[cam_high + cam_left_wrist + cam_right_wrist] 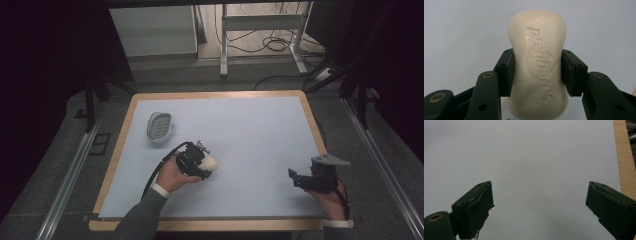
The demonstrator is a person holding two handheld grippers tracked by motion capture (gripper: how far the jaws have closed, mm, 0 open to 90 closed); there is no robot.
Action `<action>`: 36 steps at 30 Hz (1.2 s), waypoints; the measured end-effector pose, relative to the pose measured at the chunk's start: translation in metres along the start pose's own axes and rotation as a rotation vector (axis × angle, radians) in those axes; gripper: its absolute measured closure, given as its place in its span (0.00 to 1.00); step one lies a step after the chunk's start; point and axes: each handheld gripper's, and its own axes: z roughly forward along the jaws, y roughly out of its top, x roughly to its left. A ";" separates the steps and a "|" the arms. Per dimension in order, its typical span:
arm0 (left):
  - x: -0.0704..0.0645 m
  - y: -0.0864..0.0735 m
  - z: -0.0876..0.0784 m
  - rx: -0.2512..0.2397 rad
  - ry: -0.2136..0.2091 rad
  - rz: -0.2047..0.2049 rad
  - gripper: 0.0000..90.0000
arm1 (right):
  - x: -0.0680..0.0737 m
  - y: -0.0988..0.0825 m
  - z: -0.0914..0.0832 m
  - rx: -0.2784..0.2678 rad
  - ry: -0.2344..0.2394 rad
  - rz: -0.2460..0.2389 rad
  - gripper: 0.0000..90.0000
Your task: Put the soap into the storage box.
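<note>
A cream bar of soap [537,65] with embossed lettering sits clamped at its waist between the two black jaws of my left gripper [537,72]. From above, the soap [212,162] pokes out to the right of the left gripper [204,166], near the middle of the pale blue mat. My right gripper [294,178] is at the mat's front right, held by a hand, and its jaws stand wide apart over bare mat with nothing between them [539,207]. A grey oval soap dish [159,126] lies on the mat to the back left of the soap.
The pale mat [250,130] covers a wooden-edged table [119,145]; its wooden edge [622,157] runs close to the right gripper. Beyond the table are a metal frame [260,22] and cables [277,45] on the floor.
</note>
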 end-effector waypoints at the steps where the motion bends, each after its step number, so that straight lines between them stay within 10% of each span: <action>1: 0.001 0.000 -0.001 0.001 0.002 0.000 0.55 | 0.000 0.000 0.000 0.000 0.000 0.000 0.08; 36: 0.050 0.014 -0.043 -0.064 0.089 -0.093 0.55 | -0.004 -0.001 0.000 0.006 -0.009 0.008 0.08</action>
